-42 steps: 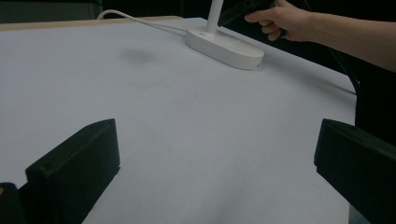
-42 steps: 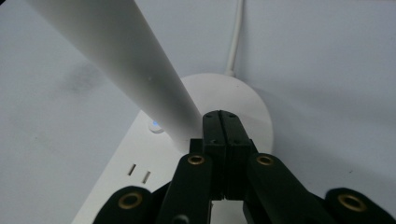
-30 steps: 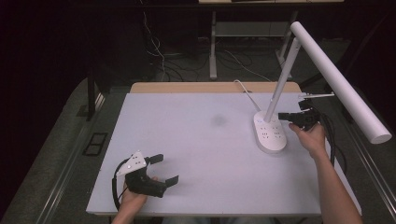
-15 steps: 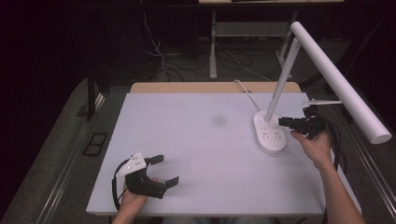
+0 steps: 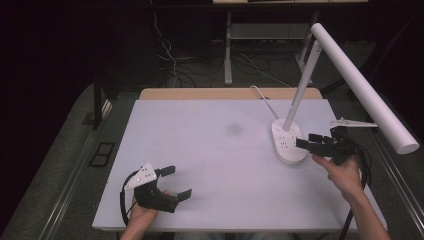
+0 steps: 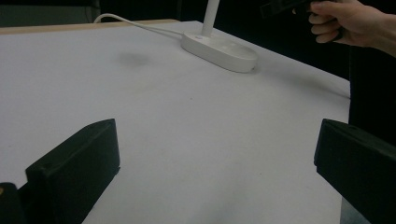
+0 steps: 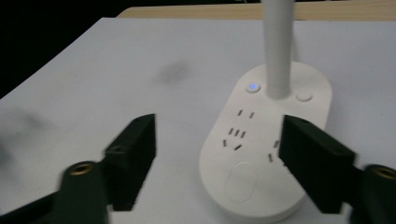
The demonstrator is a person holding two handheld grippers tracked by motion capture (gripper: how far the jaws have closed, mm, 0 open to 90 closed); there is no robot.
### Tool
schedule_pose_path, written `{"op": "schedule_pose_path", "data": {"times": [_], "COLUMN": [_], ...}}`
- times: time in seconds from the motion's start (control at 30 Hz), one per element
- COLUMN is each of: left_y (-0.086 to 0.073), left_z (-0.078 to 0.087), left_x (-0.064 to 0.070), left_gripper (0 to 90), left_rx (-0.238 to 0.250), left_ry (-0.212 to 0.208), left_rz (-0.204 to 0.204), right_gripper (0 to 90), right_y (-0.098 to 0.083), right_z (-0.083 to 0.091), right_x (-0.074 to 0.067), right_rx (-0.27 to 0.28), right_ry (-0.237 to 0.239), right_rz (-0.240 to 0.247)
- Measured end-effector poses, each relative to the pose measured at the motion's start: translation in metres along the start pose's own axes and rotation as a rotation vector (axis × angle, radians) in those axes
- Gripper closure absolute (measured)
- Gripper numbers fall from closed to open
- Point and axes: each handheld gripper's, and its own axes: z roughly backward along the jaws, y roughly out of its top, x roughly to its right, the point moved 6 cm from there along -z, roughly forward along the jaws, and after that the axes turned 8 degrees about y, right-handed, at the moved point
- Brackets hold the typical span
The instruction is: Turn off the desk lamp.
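I saw one white desk lamp with an oval plastic base (image 5: 288,142) standing on the white table (image 5: 215,165), at its far right side. My right gripper (image 5: 306,144) hovered just to the right of this base, its jaws just opened, with nothing between them. The long axis of the base ran from near to far. My left gripper (image 5: 176,181) rested released at the near left, well apart, so the right hand was nearer.
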Motion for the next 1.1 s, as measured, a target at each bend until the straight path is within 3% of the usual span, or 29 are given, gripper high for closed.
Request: {"op": "schedule_pose_path", "data": {"times": [0.07, 0.13, 0.17, 0.33, 0.43, 0.87, 0.97, 1.1], "left_y": [0.0, 0.0, 0.0, 0.0, 0.0, 0.0, 0.0, 0.0], "left_z": [0.0, 0.001, 0.0, 0.001, 0.001, 0.001, 0.001, 0.0], "left_x": [0.0, 0.0, 0.0, -0.002, -0.002, -0.002, -0.002, -0.002], "left_gripper": [0.0, 0.0, 0.0, 0.0, 0.0, 0.0, 0.0, 0.0], "left_rx": [0.001, 0.001, 0.001, -0.003, -0.001, -0.004, -0.005, -0.006], "left_ry": [0.001, 0.002, 0.002, 0.003, 0.01, 0.008, 0.007, 0.008], "left_rz": [0.002, 0.001, 0.002, -0.001, 0.001, -0.004, -0.006, -0.003], "right_gripper": [11.2, 10.4, 0.6, 0.6, 0.6, 0.7, 0.7, 0.7], "right_y": [-0.005, -0.007, -0.01, -0.02, -0.031, -0.069, -0.076, -0.083], "right_z": [0.004, 0.005, 0.007, 0.01, 0.009, 0.0, -0.001, -0.002], "right_x": [-0.01, -0.013, -0.02, -0.033, -0.043, -0.064, -0.066, -0.065], "right_rx": [-0.013, -0.011, -0.018, -0.013, -0.02, -0.043, -0.06, -0.045], "right_ry": [0.04, 0.041, 0.028, 0.051, 0.074, 0.127, 0.144, 0.155], "right_rz": [0.015, 0.022, 0.037, 0.042, 0.071, 0.109, 0.114, 0.117]}}
